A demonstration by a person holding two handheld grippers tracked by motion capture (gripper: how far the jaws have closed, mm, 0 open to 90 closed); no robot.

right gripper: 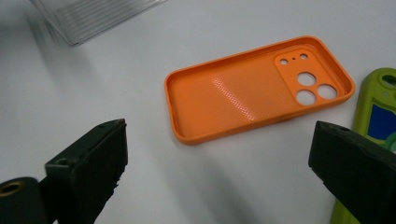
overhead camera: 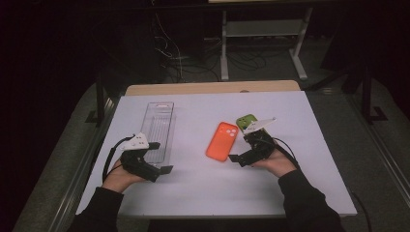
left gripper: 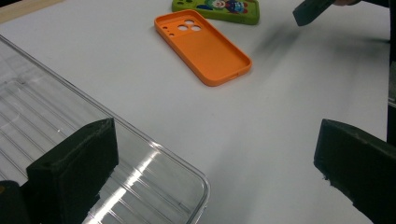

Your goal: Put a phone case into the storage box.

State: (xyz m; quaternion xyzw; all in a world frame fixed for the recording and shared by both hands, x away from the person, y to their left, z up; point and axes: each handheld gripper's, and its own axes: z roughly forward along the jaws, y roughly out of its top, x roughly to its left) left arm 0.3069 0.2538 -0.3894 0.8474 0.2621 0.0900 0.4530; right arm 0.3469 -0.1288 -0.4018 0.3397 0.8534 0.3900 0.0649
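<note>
Light, flexible orange silicone phone case (right gripper: 254, 88), open side up (slippery, thin-walled) beside green printed case (right gripper: 373, 121). Best pinched across one long rim. Right tongs (right gripper: 219, 168) gaping wide, empty, just short of it; left tongs (left gripper: 210, 172) likewise, over clear plastic tray (left gripper: 70, 140).

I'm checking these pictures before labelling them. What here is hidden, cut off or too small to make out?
- Green phone case: in the high view the right gripper and its grey plate cover part of it; the right gripper view's edge cuts it off.
- Its cartoon print: cut off by the left gripper view's top edge.
- Clear tray: its far end runs past the left gripper view's edge.
- Orange phone case: its inside too small in the high view.
</note>
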